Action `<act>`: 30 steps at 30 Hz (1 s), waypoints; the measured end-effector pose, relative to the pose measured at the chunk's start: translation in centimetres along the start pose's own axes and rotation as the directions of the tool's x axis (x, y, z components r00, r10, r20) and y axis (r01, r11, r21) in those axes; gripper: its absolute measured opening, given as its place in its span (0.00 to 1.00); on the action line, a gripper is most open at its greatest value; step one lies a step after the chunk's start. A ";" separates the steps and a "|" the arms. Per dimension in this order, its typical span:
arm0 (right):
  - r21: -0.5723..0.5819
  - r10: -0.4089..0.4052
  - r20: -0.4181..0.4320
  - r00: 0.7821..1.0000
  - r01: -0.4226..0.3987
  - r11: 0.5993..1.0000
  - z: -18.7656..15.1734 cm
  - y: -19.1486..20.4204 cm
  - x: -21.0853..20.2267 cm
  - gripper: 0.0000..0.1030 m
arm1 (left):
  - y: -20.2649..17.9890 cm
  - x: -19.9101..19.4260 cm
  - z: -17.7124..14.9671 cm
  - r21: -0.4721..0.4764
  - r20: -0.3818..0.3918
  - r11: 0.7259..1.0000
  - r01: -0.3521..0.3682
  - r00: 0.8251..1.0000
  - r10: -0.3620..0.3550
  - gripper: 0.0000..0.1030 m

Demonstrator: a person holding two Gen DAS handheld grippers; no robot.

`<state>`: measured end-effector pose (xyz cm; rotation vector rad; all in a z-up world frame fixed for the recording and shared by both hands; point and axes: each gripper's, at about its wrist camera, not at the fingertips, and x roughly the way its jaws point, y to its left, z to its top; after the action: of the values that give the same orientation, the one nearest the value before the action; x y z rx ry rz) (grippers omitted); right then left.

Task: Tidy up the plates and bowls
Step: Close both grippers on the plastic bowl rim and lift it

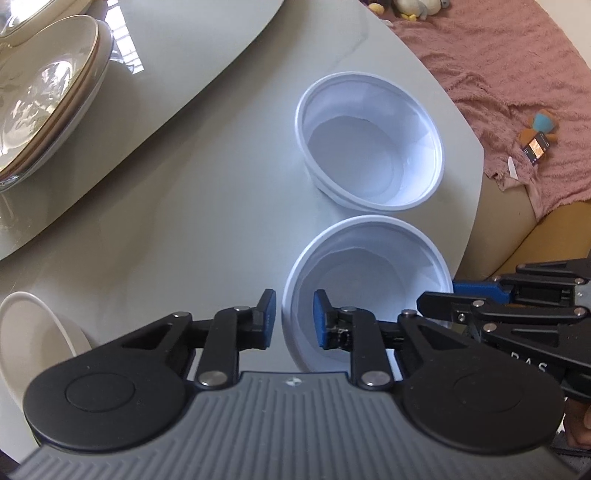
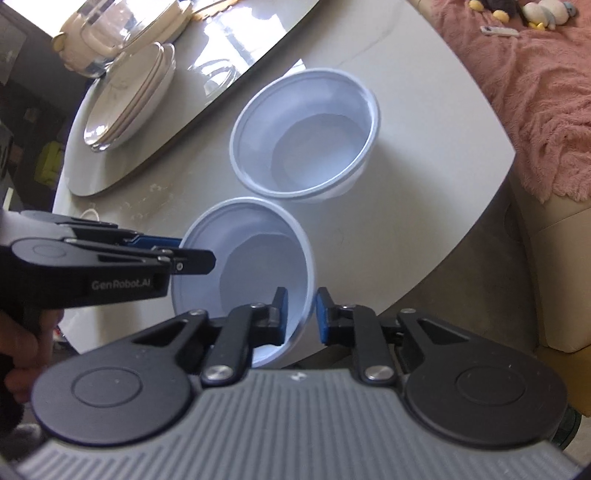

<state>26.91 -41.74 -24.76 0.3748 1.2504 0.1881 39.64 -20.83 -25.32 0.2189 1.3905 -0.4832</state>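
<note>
Two white plastic bowls stand on the pale table. The far bowl [image 1: 369, 142] [image 2: 306, 134] is empty and upright. The near bowl [image 1: 369, 280] [image 2: 255, 258] sits by the table's edge. My left gripper [image 1: 293, 319] is open, its jaws straddling the near bowl's left rim. My right gripper [image 2: 300, 315] is open, its jaws straddling the same bowl's right rim. Each gripper shows in the other's view: the right gripper [image 1: 458, 295] and the left gripper [image 2: 177, 247]. A stack of gold-rimmed plates [image 1: 44, 99] [image 2: 129, 96] lies on the turntable.
A glossy turntable [image 1: 177, 55] [image 2: 236, 48] covers the table's far side. A cream bowl [image 1: 33, 332] sits at the near left. A glass pot [image 2: 96, 33] stands behind the plates. A sofa with a pink blanket [image 1: 498, 74] [image 2: 535, 92] lies right of the table.
</note>
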 end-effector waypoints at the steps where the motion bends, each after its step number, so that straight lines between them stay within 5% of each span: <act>1: -0.002 0.004 -0.006 1.000 -0.004 1.000 0.1 -0.1 0.1 0.14 | 0.0 0.0 0.1 -0.007 0.002 1.000 0.002 1.000 -0.002 0.21; 11: -0.019 0.017 -0.008 1.000 -0.017 1.000 0.6 -0.6 0.1 0.10 | 0.5 0.1 0.3 -0.040 -0.003 0.999 0.019 1.000 -0.020 0.09; 30: -0.036 0.047 0.018 0.999 -0.047 0.998 1.4 0.5 -3.8 0.10 | 0.8 -6.1 0.0 -0.124 0.080 0.990 0.068 0.995 -0.058 0.10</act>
<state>27.09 -42.81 -20.88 0.3746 1.2183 0.2462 39.32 -18.95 -19.52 0.0531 1.3515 -0.4496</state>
